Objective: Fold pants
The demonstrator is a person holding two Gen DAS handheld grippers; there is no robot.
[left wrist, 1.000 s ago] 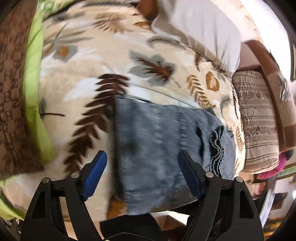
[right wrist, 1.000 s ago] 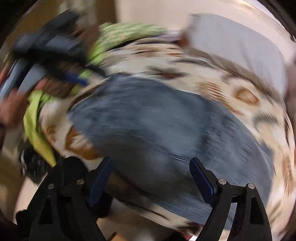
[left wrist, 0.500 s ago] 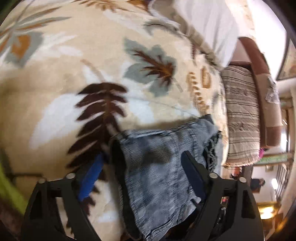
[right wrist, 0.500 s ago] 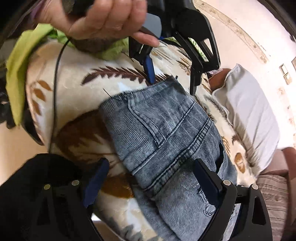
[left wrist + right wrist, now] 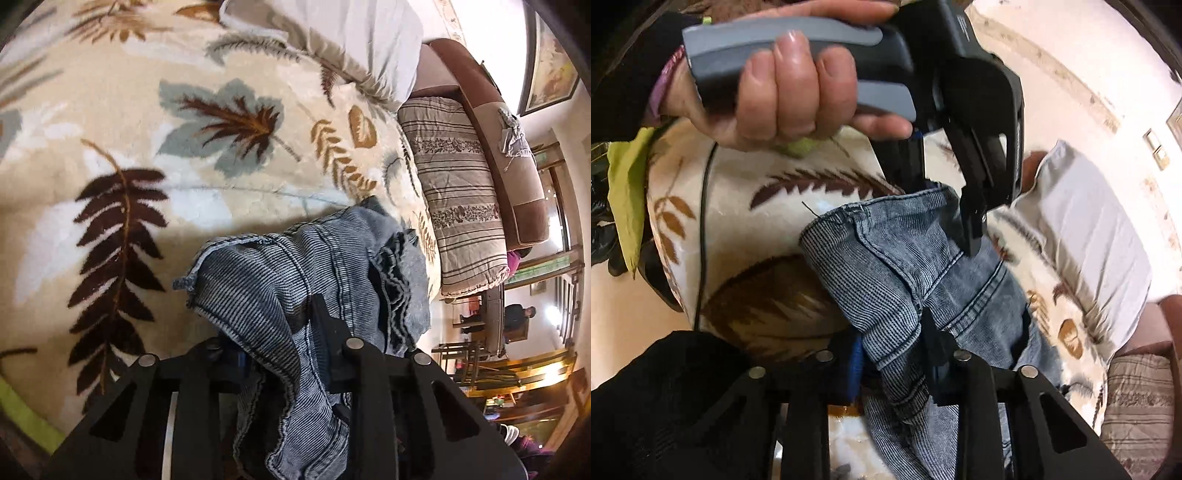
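On the leaf-print blanket (image 5: pixel 229 173), bunched grey-blue pants (image 5: pixel 280 280)

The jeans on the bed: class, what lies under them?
Under the jeans lies the leaf-patterned blanket, visible around them. The part directly beneath is covered by denim, so anything else there stays hidden.

And here's the bed, covered by a cream blanket (image 5: pixel 229 177) printed with brown, blue-grey and gold leaves. Up at the head, a white pillow (image 5: pixel 369 40). Along the far side lies a striped beige quilt (image 5: pixel 461 192), rolled up against a brown wooden bed frame (image 5: pixel 491 122). A framed picture (image 5: pixel 550 70) hangs on the pale wall above. Bright light pours in behind it. A lime-green sheet (image 5: pixel 626 184) peeks out at the blanket's edge. The right view shows a cream wall (image 5: pixel 1089 62) carrying a switch plate (image 5: pixel 1156 146), pale floor (image 5: pixel 624 317) below.
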